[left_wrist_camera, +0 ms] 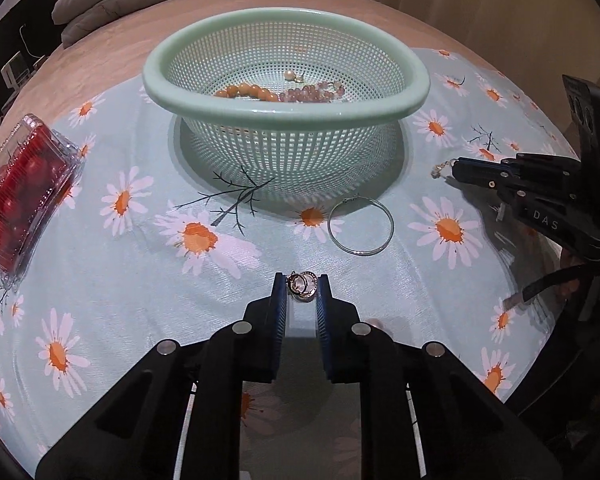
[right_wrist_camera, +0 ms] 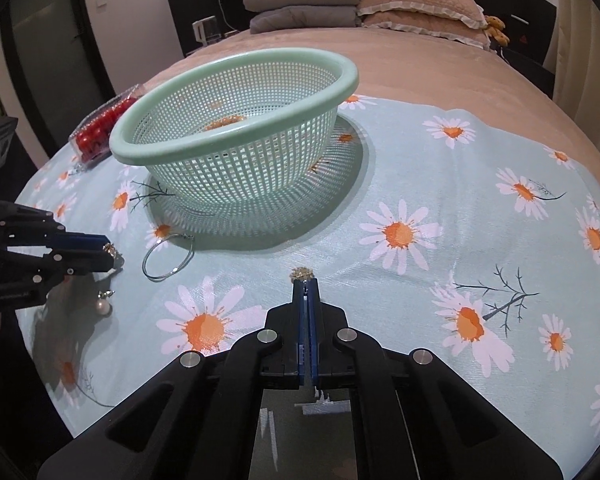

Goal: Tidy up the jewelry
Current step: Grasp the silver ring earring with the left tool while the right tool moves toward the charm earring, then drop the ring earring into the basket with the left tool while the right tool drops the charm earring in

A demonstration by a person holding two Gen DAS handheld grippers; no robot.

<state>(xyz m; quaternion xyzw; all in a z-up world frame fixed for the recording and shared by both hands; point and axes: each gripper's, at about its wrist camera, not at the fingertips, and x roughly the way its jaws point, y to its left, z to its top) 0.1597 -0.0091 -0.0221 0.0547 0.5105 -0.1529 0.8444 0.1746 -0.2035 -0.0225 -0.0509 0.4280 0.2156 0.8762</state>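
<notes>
Left wrist view: left gripper [left_wrist_camera: 302, 290] pinches a small ring piece [left_wrist_camera: 301, 286], two interlinked metal loops, silver and gold-toned, caught between the blue pads [left_wrist_camera: 280, 304] at their very tips, just above the daisy-print cloth [left_wrist_camera: 100, 288] near its front edge. Right gripper [left_wrist_camera: 454, 170] comes in from the right edge of the cloth, fingers pressed together on a tiny gold-and-crystal piece [left_wrist_camera: 440, 168]; only a short beaded end shows past the tips. A thin silver hoop earring [left_wrist_camera: 360, 226] lies flat on the cloth just in front of the green mesh basket [left_wrist_camera: 260, 108], apart from it. Basket sits toward the back middle of the cloth; inside are an orange bead bracelet [left_wrist_camera: 246, 91], a mauve bead bracelet [left_wrist_camera: 312, 93] and a pearl earring [left_wrist_camera: 290, 76], partly hidden behind the near rim. Clear box of red tomatoes [left_wrist_camera: 20, 192] at the left edge, cut off by the frame. Right wrist view: right gripper [right_wrist_camera: 305, 280] with jaws fully together, the crystal piece [right_wrist_camera: 300, 273] sticking out at the tip, shape hard to make out. A pearl drop earring [right_wrist_camera: 104, 306] lies near the left edge of the cloth, below the left gripper [right_wrist_camera: 112, 258], in shadow. Basket contents mostly blocked by the rim here.
</notes>
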